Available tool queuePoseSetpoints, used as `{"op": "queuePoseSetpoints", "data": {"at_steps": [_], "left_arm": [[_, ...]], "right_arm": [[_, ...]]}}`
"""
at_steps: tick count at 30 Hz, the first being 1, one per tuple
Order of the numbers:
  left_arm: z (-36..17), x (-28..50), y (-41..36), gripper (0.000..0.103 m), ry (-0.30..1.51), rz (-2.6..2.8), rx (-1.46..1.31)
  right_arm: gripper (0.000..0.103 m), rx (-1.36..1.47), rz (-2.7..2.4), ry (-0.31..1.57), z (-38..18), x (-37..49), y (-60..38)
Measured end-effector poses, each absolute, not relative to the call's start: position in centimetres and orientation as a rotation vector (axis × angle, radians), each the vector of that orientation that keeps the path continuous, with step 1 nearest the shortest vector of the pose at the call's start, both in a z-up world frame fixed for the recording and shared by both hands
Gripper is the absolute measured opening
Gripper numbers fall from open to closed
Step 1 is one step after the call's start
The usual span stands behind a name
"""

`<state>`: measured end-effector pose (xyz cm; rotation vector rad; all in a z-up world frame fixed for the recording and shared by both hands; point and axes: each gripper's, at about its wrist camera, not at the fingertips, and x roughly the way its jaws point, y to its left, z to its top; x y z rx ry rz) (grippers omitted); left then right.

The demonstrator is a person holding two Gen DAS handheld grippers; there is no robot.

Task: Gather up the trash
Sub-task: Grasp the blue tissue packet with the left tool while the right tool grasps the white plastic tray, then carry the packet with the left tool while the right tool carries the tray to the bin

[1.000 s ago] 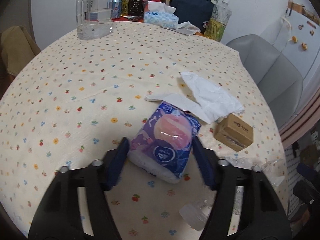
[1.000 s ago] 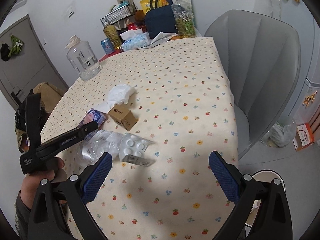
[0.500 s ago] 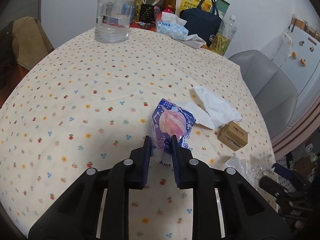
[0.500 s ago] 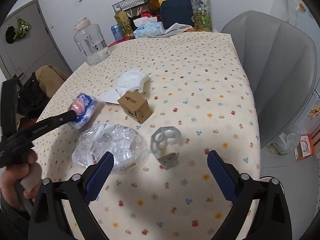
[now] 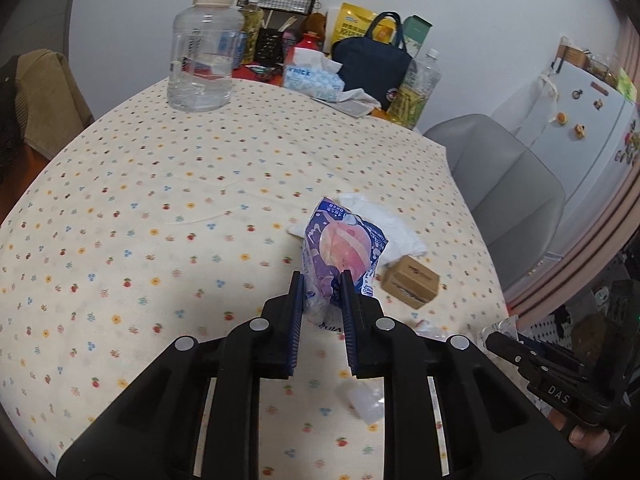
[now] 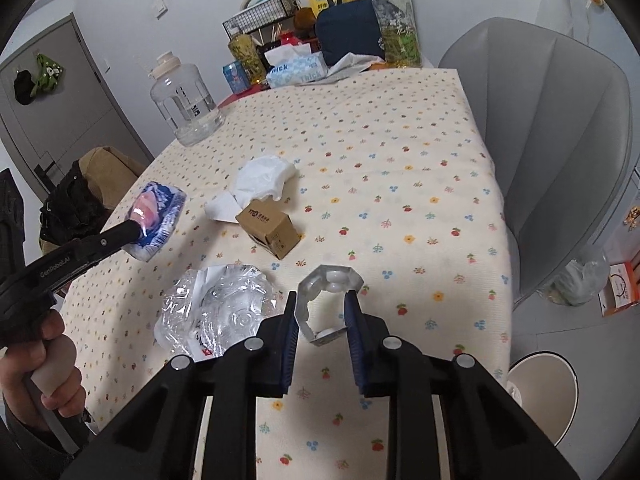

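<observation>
Blue-and-pink tissue packet (image 5: pixel 342 256): soft plastic pack, squeezed at its lower end between the left jaws, upper end standing out beyond the jaw tips, raised off the tablecloth.

Pill blister sheet (image 6: pixel 326 304): silver foil with white tablets, bent into a curve, set between the closing right jaws, both edges against the pads.

Crumpled clear plastic wrapper (image 6: pixel 218 312): flattened on the cloth, just left of the right jaws.

Small brown cardboard box (image 6: pixel 269 227): lying on one side, one end flap open, beyond the right jaws and slightly left.

White crumpled tissue (image 6: pixel 262 178): past the box, touching it, farther from the right jaws.
</observation>
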<state>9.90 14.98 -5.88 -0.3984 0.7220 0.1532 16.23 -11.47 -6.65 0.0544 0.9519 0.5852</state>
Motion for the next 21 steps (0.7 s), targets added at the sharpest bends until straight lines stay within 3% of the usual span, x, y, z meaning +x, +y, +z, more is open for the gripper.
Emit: {"op": "queuePoseSetpoints", "data": {"at_steps": [21], "left_arm": [[-3.8,13.1,4.4,0.018,0.72,-0.065,-0.288]], "right_arm": [[0.024,0.155,0.42,0.897,-4.8,15.7,-22.4]]}}
